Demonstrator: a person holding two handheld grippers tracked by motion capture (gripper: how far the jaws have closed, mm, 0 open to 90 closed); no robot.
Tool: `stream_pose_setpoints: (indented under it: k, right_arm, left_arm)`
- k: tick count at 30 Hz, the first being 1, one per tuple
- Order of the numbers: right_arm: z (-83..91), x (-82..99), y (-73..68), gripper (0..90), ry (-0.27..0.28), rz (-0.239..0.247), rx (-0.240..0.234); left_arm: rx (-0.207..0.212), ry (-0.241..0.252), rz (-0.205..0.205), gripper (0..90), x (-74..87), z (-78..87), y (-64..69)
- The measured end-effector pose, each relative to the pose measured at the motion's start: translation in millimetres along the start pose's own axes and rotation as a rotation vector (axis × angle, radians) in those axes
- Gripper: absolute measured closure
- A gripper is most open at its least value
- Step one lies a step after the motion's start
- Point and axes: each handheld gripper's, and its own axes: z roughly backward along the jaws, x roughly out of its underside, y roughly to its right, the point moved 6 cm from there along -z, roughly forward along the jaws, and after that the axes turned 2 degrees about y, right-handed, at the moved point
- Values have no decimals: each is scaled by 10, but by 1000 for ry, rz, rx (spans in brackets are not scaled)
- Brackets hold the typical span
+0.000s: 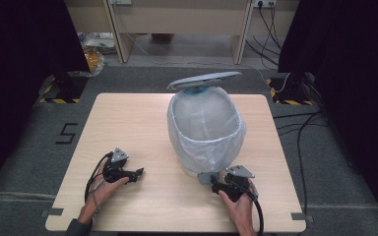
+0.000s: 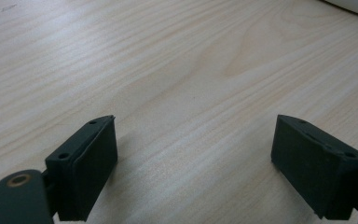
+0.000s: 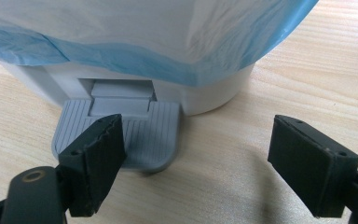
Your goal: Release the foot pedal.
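On the pale wooden table (image 1: 142, 128), the person's left hand (image 1: 101, 189) rests near the front left edge, wrapped around the black left gripper (image 1: 137, 173), which lies low and points to the right. In the left gripper view its jaws stand wide apart over bare wood grain with nothing between them.

Right of the table's centre stands the small white pedal bin lined with a translucent bluish-white plastic bag (image 1: 204, 130). The bag is folded out over the rim and hangs far down the sides. The grey round lid (image 1: 205, 79) is raised at the back, tilted up behind the opening.

At the bin's front foot sits the grey ribbed foot pedal (image 3: 121, 135), resting on the wood. The right hand (image 1: 238, 206) holds the black right gripper (image 1: 216, 181) just before it, aimed at the bin's base. In the right gripper view its jaws are spread wide, the left one over the pedal's near corner, the right one over bare table.
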Motion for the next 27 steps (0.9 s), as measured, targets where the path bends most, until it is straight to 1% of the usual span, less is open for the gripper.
stream_pose_setpoints:
  k: [3,27]
  right_arm:
    - [6,-5,-2,187,5,7,-1]
    - [27,-28,-3,187,17,12,-3]
  left_arm:
    - [0,0,0,135,0,0,0]
    - [0,0,1,136,0,-1,1]
